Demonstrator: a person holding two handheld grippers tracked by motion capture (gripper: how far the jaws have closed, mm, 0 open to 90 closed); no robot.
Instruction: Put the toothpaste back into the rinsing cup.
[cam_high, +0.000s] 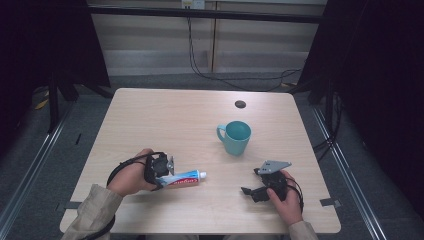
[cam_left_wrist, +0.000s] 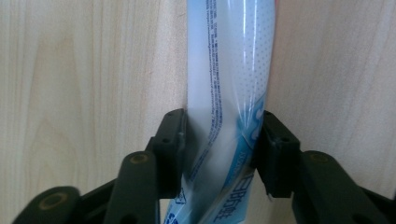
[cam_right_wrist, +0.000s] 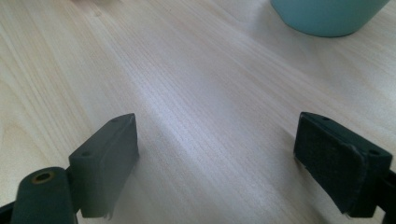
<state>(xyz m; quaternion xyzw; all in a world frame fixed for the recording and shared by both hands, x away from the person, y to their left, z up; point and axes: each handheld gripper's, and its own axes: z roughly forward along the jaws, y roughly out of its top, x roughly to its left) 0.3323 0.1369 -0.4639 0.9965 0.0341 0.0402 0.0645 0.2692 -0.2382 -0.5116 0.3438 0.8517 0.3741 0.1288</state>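
- The toothpaste tube (cam_high: 184, 178) lies flat on the counter (cam_high: 165, 120) in the lower left of the high view, its long axis running nearly left to right, white cap end toward the right and tilted slightly up the frame.
- In the left gripper view the tube (cam_left_wrist: 229, 93) runs straight up the middle of the frame, away from the camera.
- The left hand (cam_high: 131, 176) comes in from the lower left corner, forearm angled up and right, with the left gripper (cam_high: 161, 169) pointing rightward over the tube's flat tail end.
- The right hand (cam_high: 285, 196) rests at the lower right, its right gripper (cam_high: 250, 182) pointing left and up, well apart from the tube and near the teal mug (cam_high: 235, 137).
- The tube's tail sits between the left jaws, both pads pressed against its sides and pinching it.
- The right jaws stand wide apart over bare counter, released.
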